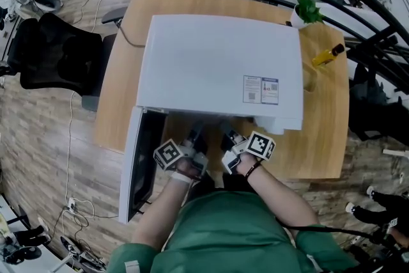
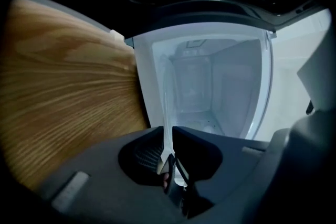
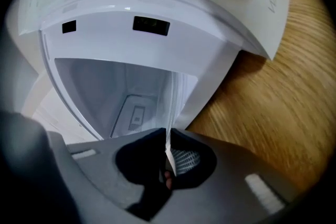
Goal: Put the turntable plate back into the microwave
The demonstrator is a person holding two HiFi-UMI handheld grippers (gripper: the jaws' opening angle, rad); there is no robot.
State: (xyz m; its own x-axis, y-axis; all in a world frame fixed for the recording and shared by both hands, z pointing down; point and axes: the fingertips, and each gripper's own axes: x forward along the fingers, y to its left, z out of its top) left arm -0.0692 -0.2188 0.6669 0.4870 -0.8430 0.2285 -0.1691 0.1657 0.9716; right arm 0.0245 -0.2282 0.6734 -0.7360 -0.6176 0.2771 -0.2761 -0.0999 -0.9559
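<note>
Wooden table (image 1: 323, 137) bears white microwave (image 1: 217, 67), door (image 1: 137, 163) swung open | clear turntable plate (image 2: 167, 102) just before the cavity mouth, not yet inside | left gripper (image 2: 168, 131) and right gripper (image 3: 166, 131) each pinched narrow on its rim | advice: keep plate level, advance both together, centre on cavity floor before letting go

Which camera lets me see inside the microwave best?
The left gripper view: it looks straight into the microwave's open white inside, back wall and floor included. The right gripper view shows only a narrower slice of that inside. The head view shows just its white top and open door, nothing inside.
</note>
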